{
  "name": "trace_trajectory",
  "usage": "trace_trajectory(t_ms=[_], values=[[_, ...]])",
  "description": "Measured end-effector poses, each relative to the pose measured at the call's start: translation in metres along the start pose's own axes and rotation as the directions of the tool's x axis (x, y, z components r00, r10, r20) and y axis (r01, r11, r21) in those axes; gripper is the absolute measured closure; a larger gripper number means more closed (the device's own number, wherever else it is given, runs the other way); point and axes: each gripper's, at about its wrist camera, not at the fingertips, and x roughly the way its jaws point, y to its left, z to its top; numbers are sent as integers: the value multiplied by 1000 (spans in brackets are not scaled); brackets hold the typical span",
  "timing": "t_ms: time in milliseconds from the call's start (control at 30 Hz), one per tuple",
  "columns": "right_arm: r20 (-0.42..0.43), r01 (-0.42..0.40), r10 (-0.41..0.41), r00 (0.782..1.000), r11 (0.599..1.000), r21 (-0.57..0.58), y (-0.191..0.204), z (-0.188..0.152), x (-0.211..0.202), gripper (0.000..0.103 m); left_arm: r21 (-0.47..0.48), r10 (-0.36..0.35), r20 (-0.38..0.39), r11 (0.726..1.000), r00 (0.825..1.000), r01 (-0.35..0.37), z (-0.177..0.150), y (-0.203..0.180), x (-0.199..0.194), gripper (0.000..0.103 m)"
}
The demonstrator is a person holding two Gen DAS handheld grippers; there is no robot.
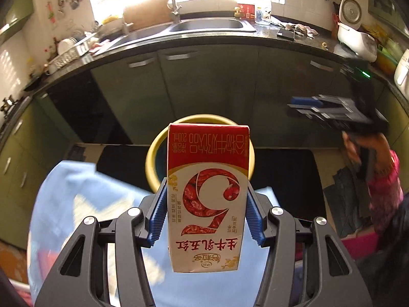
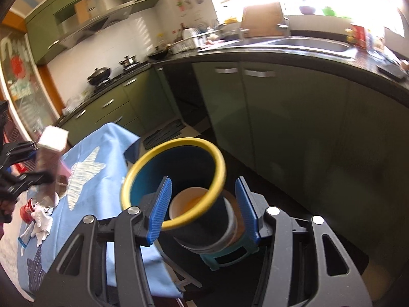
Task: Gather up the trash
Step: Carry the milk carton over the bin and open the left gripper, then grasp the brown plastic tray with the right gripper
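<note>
Above the yellow-rimmed bin point(image 1: 153, 153), I hold the red milk carton point(image 1: 207, 197) in my left gripper point(image 1: 205, 213), jaws half-closed, both pads pressed on its sides. If I release early, it could clip the rim and fall outside. My right gripper point(image 2: 203, 211), beside the bin, stands half-open; what it holds, I cannot tell.

Left gripper point(image 1: 207, 209) clamped, right gripper point(image 2: 203, 208) apart
</note>
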Motion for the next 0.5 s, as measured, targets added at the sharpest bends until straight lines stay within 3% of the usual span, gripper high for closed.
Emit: trace_trajectory(t_ms=[167,233,333,500], values=[[-11,19,-19,1000,999,45,-21,-6,-1,53,-29,15,-43,999,999,-16,38,11,71,48],[-16,18,-17,1000,998,54,-24,-7,2,52,-44,33,-42,998,999,-35,45,16,86,32],[-24,9,-7,1000,998,55,-24,-7,8,51,-82,38,-16,996,999,-40,48,22,88,27],[-49,-22,24,999,999,38,-12,-10,20,51,-144,68,64,988,996,-58,26,28,48,23]])
